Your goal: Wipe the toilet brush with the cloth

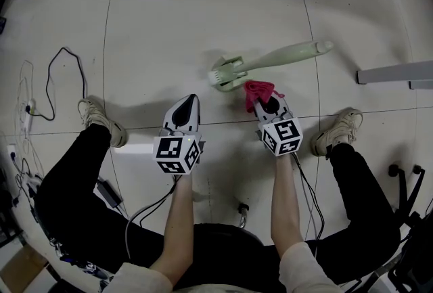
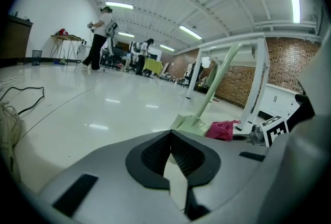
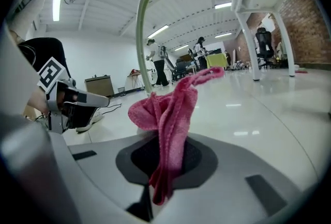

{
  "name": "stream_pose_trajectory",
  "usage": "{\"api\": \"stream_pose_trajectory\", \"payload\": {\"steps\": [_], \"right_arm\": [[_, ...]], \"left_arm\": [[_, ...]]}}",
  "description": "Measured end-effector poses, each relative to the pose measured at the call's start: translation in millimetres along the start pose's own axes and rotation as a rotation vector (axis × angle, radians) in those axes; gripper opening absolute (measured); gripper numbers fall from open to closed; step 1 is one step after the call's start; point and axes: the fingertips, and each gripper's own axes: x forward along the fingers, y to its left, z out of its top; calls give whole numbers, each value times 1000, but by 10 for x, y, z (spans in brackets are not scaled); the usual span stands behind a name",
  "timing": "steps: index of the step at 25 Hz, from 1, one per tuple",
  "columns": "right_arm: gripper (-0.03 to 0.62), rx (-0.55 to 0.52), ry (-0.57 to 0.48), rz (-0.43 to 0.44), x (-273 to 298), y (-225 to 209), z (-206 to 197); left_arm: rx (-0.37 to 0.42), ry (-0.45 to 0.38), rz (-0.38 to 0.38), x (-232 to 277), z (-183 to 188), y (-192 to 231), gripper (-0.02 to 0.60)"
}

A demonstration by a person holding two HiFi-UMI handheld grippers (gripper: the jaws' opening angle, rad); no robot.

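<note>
A seated person in dark trousers, pale shoes (image 1: 101,121) planted on a glossy white floor (image 1: 169,21), holds a two-jaw gripper in each hand. The left gripper (image 1: 190,101) has its jaws pressed together with nothing between them, its tip aimed at the floor a little short of the brush. The right gripper (image 1: 266,105) is clamped on a pink cloth (image 1: 259,91), which bunches up above the pads and trails a loose end below them. The cloth sits just beside the head of the pale green toilet brush (image 1: 270,59); whether the two touch cannot be told. The brush rests on the floor directly ahead of both grippers, head nearest the person, its long handle rising at a slant away to the right. A black cable (image 1: 51,82) loops over the floor at far left. White table legs (image 2: 258,83) stand beyond the brush, and several people (image 2: 101,36) stand in the distance.
</note>
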Motion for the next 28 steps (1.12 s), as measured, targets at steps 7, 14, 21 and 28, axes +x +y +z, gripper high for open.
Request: {"api": "stream_pose_trajectory", "payload": {"steps": [7,14,21,28], "right_arm": [[32,9,-13,-49,-30,-210,65],[32,231,-93,-227,-250,20,54],[32,284,-43,-233,-27,300,-46],[32,248,-18,-256,136,108,-2]], "left_arm": [[89,-74,-119,157,218,-191,5],[271,-76,-487,653,510,-516,358],[330,76,-682,1027,195,-595,374],[392,110,-764,1081,85,-693,397]]}}
